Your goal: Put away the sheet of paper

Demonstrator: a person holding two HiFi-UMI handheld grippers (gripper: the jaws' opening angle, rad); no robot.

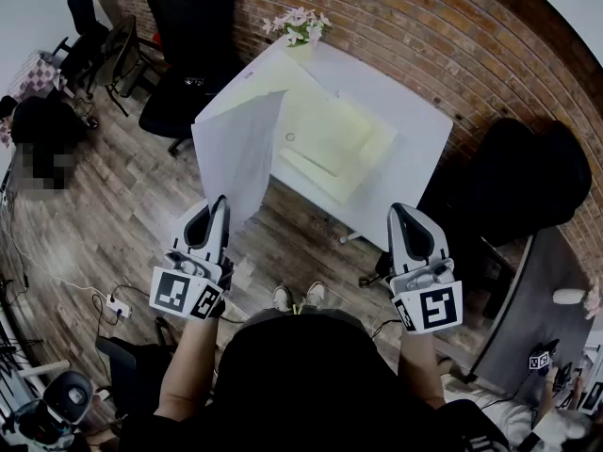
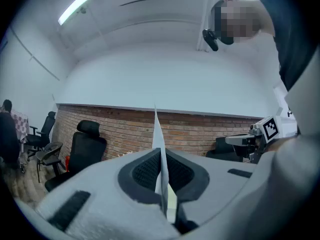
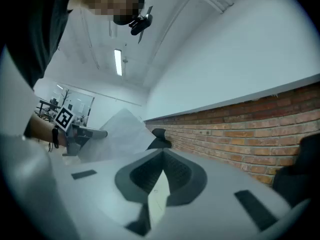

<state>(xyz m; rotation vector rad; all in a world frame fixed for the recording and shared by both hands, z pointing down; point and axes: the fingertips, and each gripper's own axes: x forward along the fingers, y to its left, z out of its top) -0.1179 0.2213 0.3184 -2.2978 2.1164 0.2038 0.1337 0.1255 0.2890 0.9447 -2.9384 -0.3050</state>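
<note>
Head view looks steeply down on a white counter [image 1: 415,130] that stands against a brick wall [image 1: 424,26]. The sheet of paper [image 1: 240,149] is off the counter. It stands on edge in the air at the counter's near left corner, above the wooden floor [image 1: 122,196] on the person's side.

The left tool [image 1: 220,203] is clenched on the sheet's lower edge. In the left gripper view the sheet [image 2: 157,134] rises as a thin white blade out of the tool [image 2: 160,151], with both dark pads pressed flat against it.

The right tool [image 1: 403,213] hangs off the counter's near right side, well apart from the sheet. In the right gripper view its jaw tips meet [image 3: 162,154] with nothing between them, so it is clenched and empty. The sheet [image 3: 107,134] shows off to that view's left.

On the counter lies a pale yellow folder [image 1: 330,139], spread over its middle. A bunch of flowers [image 1: 300,24] stands at its far corner by the wall. A black office chair [image 1: 193,45] stands beyond the counter's left edge.
</note>
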